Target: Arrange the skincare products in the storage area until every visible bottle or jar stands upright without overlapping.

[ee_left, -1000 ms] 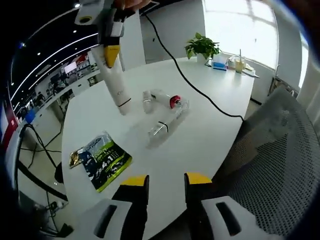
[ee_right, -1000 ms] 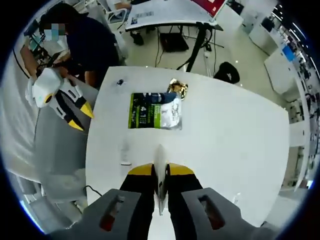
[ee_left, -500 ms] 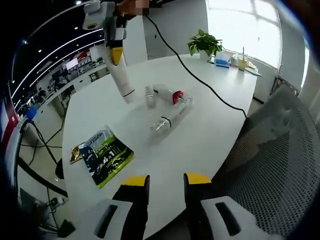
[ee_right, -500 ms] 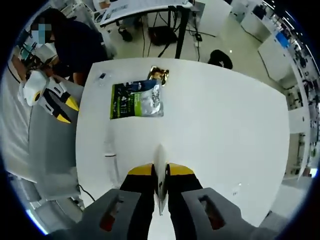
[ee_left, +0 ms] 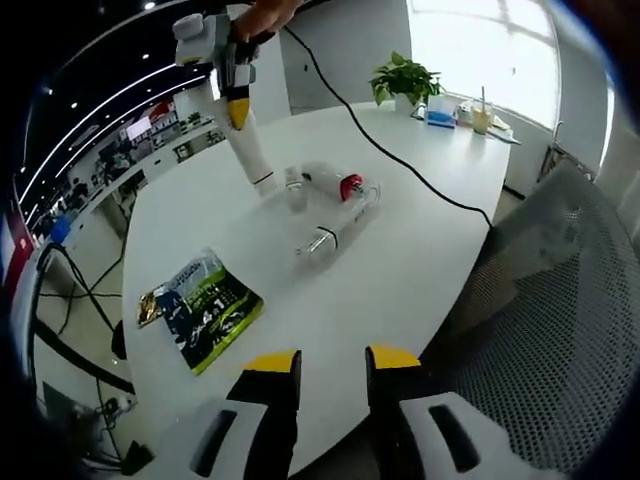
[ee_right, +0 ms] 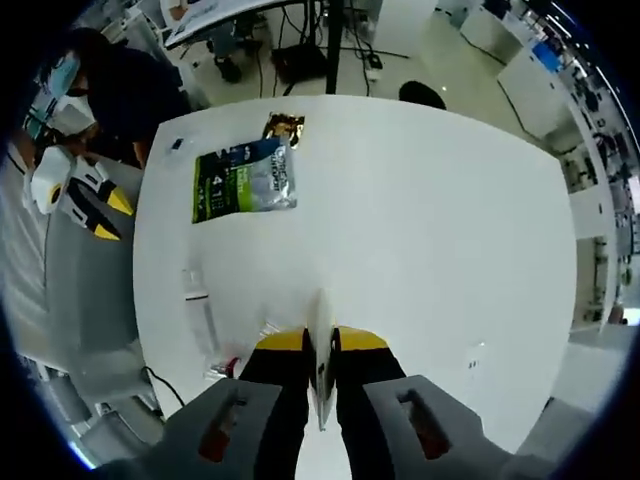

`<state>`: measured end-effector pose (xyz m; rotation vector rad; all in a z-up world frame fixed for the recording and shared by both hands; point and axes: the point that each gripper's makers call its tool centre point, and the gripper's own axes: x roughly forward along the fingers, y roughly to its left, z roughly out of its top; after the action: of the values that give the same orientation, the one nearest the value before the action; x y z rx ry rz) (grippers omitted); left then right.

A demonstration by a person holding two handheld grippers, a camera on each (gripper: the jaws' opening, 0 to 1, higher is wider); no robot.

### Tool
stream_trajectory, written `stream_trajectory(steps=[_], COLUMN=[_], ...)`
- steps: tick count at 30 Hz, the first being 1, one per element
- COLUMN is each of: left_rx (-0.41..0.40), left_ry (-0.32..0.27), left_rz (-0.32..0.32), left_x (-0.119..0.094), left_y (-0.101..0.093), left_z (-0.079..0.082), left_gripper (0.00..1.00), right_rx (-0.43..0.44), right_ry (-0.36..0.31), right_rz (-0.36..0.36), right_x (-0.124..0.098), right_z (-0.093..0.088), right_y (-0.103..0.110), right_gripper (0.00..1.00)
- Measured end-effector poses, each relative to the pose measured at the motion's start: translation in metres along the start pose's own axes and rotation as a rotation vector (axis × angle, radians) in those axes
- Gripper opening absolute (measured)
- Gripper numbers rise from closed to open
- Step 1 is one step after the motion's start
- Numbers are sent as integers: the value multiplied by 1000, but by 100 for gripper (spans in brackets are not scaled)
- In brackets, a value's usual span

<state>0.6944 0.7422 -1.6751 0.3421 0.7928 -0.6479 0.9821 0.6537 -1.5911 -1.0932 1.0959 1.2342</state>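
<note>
item: white tube [ee_left: 252, 152], pinched by right gripper [ee_left: 236, 92] fingers, cap down just above the worktop [ee_left: 420, 260] beside lying bottles [ee_left: 335, 228]. left gripper [ee_left: 318, 372] fingers spread, idle (over near edge). step: standing the tube; next needs level descent, then release.

Count of items on the round white table [ee_left: 420, 250]:

- One white squeeze tube with a dark band [ee_left: 250, 150], held off the surface by the right gripper [ee_left: 237, 98].
- One small clear jar [ee_left: 294, 185], standing.
- One white bottle with a red cap [ee_left: 330, 182], lying on its side.
- One long clear tube with a dark band [ee_left: 335, 232], lying on its side.
- One green and silver foil packet [ee_left: 205, 312].
- One small gold wrapper [ee_right: 284, 126] beside that packet.
- One black cable [ee_left: 400, 180].
- One potted green plant [ee_left: 405, 82].

Grippers: two, including the left gripper [ee_left: 332, 362].
</note>
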Motion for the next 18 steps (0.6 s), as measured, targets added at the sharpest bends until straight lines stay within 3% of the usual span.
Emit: stream_trajectory(steps=[6, 18], left_rx=[8, 8], left_ry=[6, 6], left_rz=[-2, 3], left_x=[0, 0], left_y=[-1, 0], left_z=[-1, -1], left_gripper=[26, 25], right_rx=[15, 4], right_ry=[17, -8], right_rz=[-8, -11], right_x=[4, 12], right_z=[-13, -14], right_y=[-7, -14], right_gripper=[7, 7])
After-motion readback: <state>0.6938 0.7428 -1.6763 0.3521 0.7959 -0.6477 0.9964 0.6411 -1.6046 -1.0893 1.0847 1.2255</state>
